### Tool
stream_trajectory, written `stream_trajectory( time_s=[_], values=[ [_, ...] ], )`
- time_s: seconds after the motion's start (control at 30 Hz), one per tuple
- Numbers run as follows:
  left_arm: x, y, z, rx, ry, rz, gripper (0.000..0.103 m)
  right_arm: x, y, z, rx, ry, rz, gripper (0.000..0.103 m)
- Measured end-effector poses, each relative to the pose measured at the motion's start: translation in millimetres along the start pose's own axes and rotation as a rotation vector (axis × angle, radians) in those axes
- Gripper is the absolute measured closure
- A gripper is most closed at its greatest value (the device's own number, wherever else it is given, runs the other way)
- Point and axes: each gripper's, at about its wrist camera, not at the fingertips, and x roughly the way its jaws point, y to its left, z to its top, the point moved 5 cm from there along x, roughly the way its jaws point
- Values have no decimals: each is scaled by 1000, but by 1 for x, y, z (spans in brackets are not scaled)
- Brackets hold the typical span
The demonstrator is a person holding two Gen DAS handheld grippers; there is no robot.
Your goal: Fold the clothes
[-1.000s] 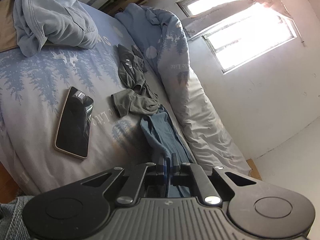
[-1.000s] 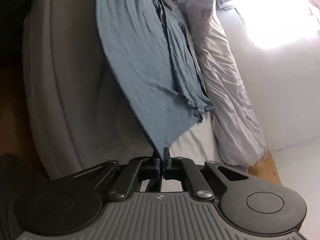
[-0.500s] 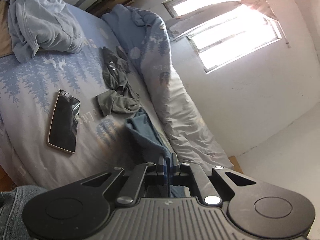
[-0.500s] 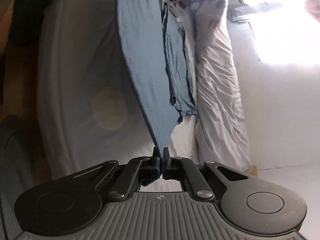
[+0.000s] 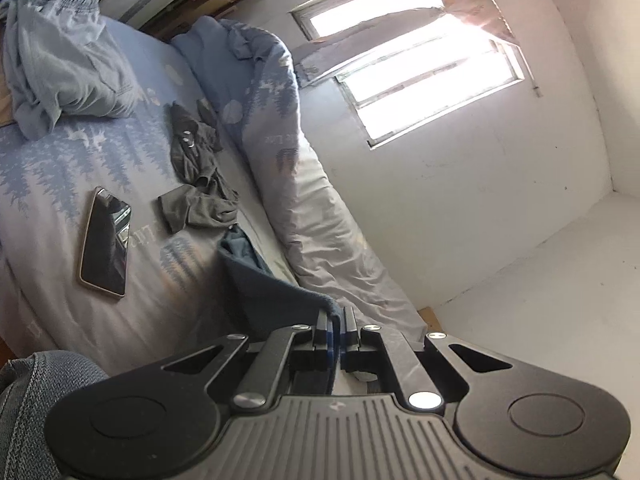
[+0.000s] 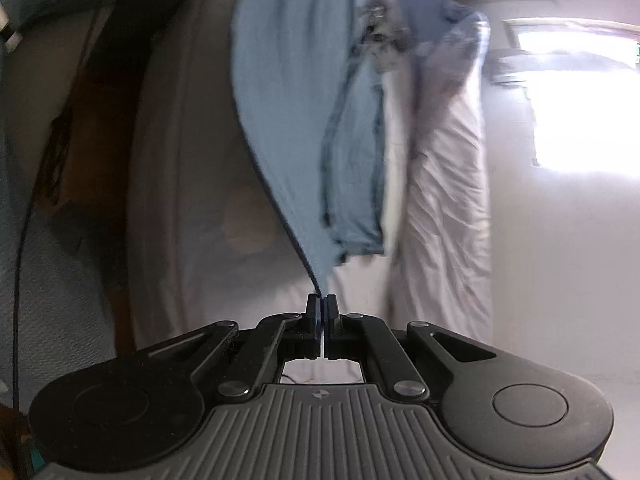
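Your left gripper (image 5: 335, 320) is pinched tight on a bunched edge of the blue garment (image 5: 264, 280), and the cloth runs from its jaws down onto the bed (image 5: 48, 184) near the foot edge, just beside the rolled duvet (image 5: 320, 216) that lies along the wall-side edge. Your right gripper (image 6: 322, 304) is likewise pressed together on a corner of the same blue garment (image 6: 292, 100), which hangs stretched away from the jaws in a broad sheet, its folded part draping along the wall side of the bed (image 6: 172, 200) next to the duvet (image 6: 444, 200); this view is blurred, so finer folds cannot be made out. On the bed top, a crumpled grey garment (image 5: 196, 188) lies just beyond the blue one, a phone (image 5: 105, 248) rests face up nearer the outer edge, and a pale blue heap of clothing (image 5: 60, 76) sits toward the head end. A window (image 5: 420, 80) glares bright on the wall.
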Motion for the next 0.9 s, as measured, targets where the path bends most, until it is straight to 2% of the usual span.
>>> stream_trajectory(
  time_s=[0.13,0.37,0.57,0.8,0.9],
  values=[
    [2,9,-4,-30,18,29,103,2,9,0,44,-4,22,103],
    [-11,11,-3,2,9,36,103,-4,46,7,27,-25,67,103],
    [-27,5,-11,28,24,42,103,-18,44,12,30,-24,114,103],
    [-64,-13,-8,46,7,34,103,-60,39,17,27,-27,207,103],
    [-68,-15,-6,46,10,41,103,-75,25,20,68,-39,202,103]
  ],
)
